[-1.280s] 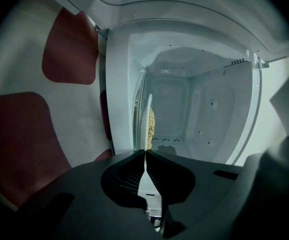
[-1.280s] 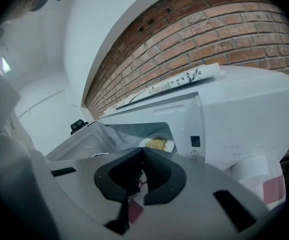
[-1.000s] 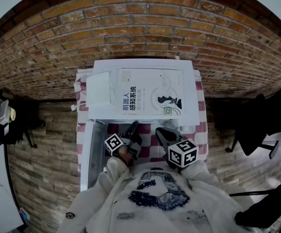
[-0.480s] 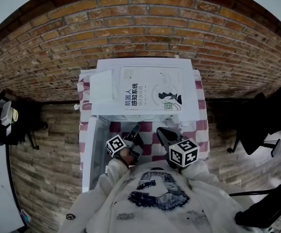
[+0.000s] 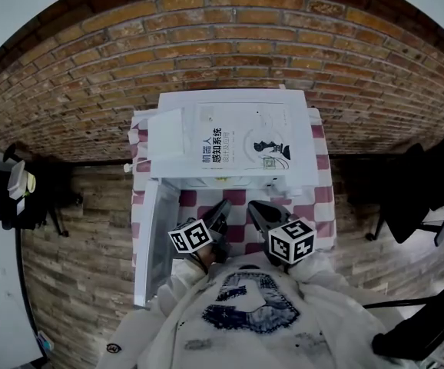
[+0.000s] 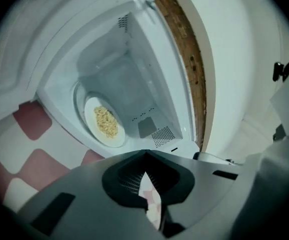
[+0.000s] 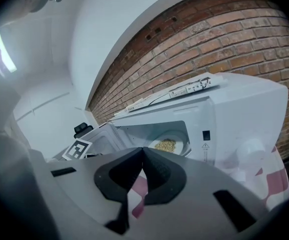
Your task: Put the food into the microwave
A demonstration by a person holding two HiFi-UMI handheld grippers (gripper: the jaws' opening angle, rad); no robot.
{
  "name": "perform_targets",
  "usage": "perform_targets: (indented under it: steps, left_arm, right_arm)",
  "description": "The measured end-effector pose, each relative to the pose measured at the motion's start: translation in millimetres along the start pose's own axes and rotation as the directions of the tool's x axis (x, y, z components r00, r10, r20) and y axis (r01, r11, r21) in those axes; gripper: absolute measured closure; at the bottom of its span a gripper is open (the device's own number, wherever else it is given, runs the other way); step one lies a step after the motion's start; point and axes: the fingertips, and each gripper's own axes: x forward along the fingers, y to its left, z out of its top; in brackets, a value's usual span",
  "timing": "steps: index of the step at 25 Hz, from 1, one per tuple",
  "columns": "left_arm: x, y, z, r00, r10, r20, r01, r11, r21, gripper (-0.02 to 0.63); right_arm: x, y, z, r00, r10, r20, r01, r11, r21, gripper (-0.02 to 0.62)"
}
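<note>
By the brick wall (image 5: 230,44), the food plate (image 6: 104,123) sits inside the microwave (image 7: 244,109); left gripper (image 5: 223,204) and right gripper (image 5: 252,205), both clenched empty before it, likely shut its door (image 5: 150,243) next.

Rough red brick wall (image 5: 222,44), smooth white microwave (image 5: 302,148), glossy paper book cover (image 5: 241,141), checked cloth (image 5: 235,198).

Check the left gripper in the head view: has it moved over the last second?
Yes. The left gripper has drawn back a little from the open front of the microwave, toward the person's body.
</note>
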Motion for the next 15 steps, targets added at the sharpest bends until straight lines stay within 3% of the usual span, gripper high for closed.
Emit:
perform_targets:
  steps: [3,7,15]
  left_arm:
    - [-8.6,-18.0,11.8,1.0,0.017,0.01,-0.019,0.989,0.147,0.598]
    - [-21.2,-36.2,24.0,0.998,0.051,0.03,-0.057,0.955,0.29,0.598]
    - [-42.9,-55.9,44.8,0.985,0.138,0.105,-0.173,0.847,0.504,0.598]
  right_arm:
    - [-2.5,4.1,4.6,1.0,0.001,0.017,0.0,1.0,-0.02,0.581]
    - [-4.1,11.2,7.8,1.0,0.011,0.024,-0.01,0.998,-0.055,0.581]
    - [-3.6,14.5,9.6,0.999,0.018,0.026,-0.016,0.996,-0.083,0.581]
